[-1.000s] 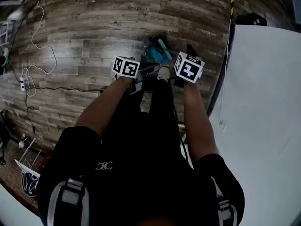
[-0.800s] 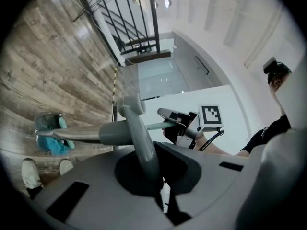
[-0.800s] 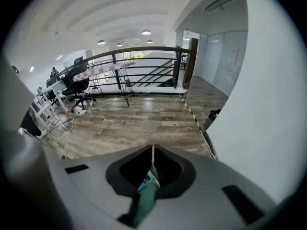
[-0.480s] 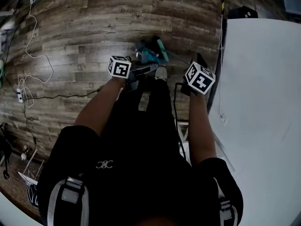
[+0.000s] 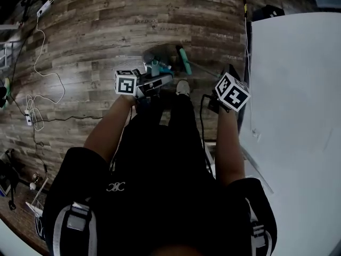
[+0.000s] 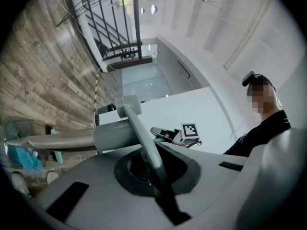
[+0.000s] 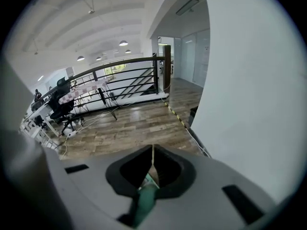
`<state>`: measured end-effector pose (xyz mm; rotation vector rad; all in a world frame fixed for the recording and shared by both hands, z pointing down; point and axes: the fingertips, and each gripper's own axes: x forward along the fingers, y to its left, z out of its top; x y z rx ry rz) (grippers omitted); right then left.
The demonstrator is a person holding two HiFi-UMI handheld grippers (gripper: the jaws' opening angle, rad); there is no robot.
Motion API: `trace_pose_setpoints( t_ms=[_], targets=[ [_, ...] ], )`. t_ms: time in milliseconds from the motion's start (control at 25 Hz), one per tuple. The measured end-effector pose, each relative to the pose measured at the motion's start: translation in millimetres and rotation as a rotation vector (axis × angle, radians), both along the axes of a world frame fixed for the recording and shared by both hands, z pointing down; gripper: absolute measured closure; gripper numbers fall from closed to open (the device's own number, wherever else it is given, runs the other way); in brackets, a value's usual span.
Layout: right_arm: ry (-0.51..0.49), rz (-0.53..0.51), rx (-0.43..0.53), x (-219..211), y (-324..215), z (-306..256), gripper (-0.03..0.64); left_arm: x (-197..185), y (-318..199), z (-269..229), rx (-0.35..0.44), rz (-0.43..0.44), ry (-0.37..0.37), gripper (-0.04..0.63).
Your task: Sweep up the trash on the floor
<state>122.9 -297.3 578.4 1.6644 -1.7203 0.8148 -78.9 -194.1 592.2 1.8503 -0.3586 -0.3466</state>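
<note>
The head view shows both grippers held low over the wood floor (image 5: pixel 96 31) ahead of the person's legs, with the teal dustpan (image 5: pixel 155 67) on the floor just beyond the left one and a white panel (image 5: pixel 293 89) at the right. It hides both grips. The left gripper view shows the left gripper (image 6: pixel 152 169) closed tightly on the dustpan's thin gray handle (image 6: pixel 139 128). The right gripper view shows the right gripper (image 7: pixel 152 170) closed on a teal-green broom handle (image 7: pixel 143 202). The trash itself is too small to pick out.
</note>
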Motion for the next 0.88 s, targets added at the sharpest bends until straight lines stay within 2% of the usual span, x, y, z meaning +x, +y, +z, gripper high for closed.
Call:
trace_pose_setpoints(
  t_ms=[160,440,600,680,880],
  targets=[
    [-0.008,0.046,0.037,22,5,-22,0.591,-3,-6,-36,0.032,-0.037,-0.005,0.598],
    [-0.037,0.115,0.102,50,17,-66,0.591,4,-39,-98,0.017,-0.111,-0.049,0.598],
    [-0.064,0.143,0.130,69,19,-92,0.591,29,-49,-135,-0.060,-0.103,-0.053,0.598],
    [-0.076,0.149,0.145,76,22,-104,0.591,39,-50,-155,-0.070,-0.099,-0.050,0.598],
    [-0.093,0.185,0.178,95,26,-129,0.591,64,-72,-200,0.034,-0.096,-0.046,0.598]
  ],
)
